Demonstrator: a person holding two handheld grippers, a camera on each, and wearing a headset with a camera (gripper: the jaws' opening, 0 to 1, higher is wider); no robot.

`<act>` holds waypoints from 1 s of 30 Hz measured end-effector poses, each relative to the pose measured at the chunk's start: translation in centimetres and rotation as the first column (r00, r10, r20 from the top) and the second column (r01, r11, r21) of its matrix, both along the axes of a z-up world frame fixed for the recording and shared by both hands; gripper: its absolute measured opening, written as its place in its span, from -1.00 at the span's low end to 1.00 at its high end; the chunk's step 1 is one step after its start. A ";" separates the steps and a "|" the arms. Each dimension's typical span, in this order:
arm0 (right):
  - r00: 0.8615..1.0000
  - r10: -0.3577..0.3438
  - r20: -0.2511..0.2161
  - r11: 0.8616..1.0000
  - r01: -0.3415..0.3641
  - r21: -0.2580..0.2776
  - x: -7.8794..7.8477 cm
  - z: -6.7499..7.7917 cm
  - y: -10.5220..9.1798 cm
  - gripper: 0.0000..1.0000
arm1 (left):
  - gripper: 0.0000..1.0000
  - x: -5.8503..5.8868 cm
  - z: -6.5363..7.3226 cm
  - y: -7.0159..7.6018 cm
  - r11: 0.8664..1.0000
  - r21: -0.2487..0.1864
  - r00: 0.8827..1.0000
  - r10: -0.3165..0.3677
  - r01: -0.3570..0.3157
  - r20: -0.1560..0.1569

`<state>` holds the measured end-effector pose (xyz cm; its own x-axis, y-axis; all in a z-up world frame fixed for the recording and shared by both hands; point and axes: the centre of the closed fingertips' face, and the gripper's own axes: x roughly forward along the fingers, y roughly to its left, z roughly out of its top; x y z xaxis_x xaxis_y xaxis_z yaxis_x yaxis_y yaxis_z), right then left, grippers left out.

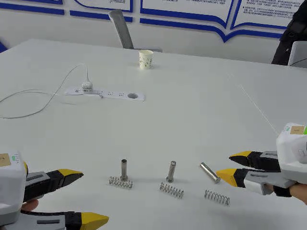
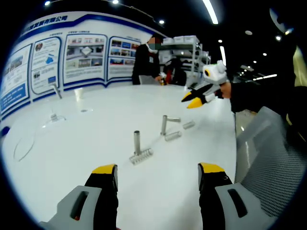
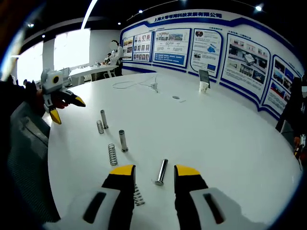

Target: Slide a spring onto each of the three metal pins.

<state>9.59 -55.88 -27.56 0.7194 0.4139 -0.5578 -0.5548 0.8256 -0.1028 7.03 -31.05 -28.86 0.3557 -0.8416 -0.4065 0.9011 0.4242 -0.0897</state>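
Standing pins: the left pin [image 1: 123, 169] and middle pin [image 1: 171, 171] stand on end on the white counter [image 1: 192, 115], the middle one leaning slightly
Fallen pin: the right pin [image 1: 209, 172] lies on its side, just off the tips of the right hand-held gripper [image 1: 229, 165]
Springs: three, all loose on the counter and none on a pin; the left spring [image 1: 120, 182] lies at the foot of the left pin, apparently touching it; the middle spring [image 1: 171, 190] is just in front of the middle pin; the right spring [image 1: 217, 197] is near the fallen pin but apart from it
Left hand-held gripper [image 1: 88, 197]: released, jaws wide, nothing in them, hovering to the near left of the left pin
Right hand-held gripper: released and empty, jaws pointing at the fallen pin
Progress, judged: no pin fitted, all three outstanding
Spring handling, judged: light thin-wire coils, soft along their length, likely to roll or flick free; pinch lightly across the coils near one end, leaving the other end's bore clear for the pin top
Pin handling, judged: solid polished metal, stiff, slippery, easily toppled; take the fallen one at mid-shaft and steady an upright one low down
Bystanding items: paper cup [image 1: 146, 59] and power strip [image 1: 105, 93], well apart from the work
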 end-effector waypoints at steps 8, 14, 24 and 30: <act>1.000 0.004 -0.013 0.999 -0.005 -0.032 1.1 -0.4 0.1 -0.39 | 0.37 -0.1 0.0 0.1 1.000 0.000 1.000 0.002 -0.002 -0.003; 1.000 0.000 -0.028 0.998 -0.002 -0.060 1.8 -0.9 0.2 -0.43 | 0.37 0.0 0.0 0.1 1.000 0.000 1.000 0.007 -0.007 -0.002; 0.998 -0.040 -0.058 0.996 0.035 -0.079 2.9 -2.1 -0.3 -0.54 | 0.36 0.0 -0.1 0.2 1.000 0.000 1.000 0.011 -0.011 -0.006; 0.995 -0.055 -0.085 0.993 0.046 -0.106 3.5 -3.0 -0.3 -0.57 | 0.35 0.0 -0.2 0.2 1.000 0.003 1.000 0.010 -0.010 -0.009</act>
<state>13.09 -56.16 -30.60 0.6843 0.3153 -0.6575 -0.5236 0.8400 -0.1420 6.98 -30.82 -29.08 0.3600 -0.8369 -0.4123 0.8962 0.4330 -0.0966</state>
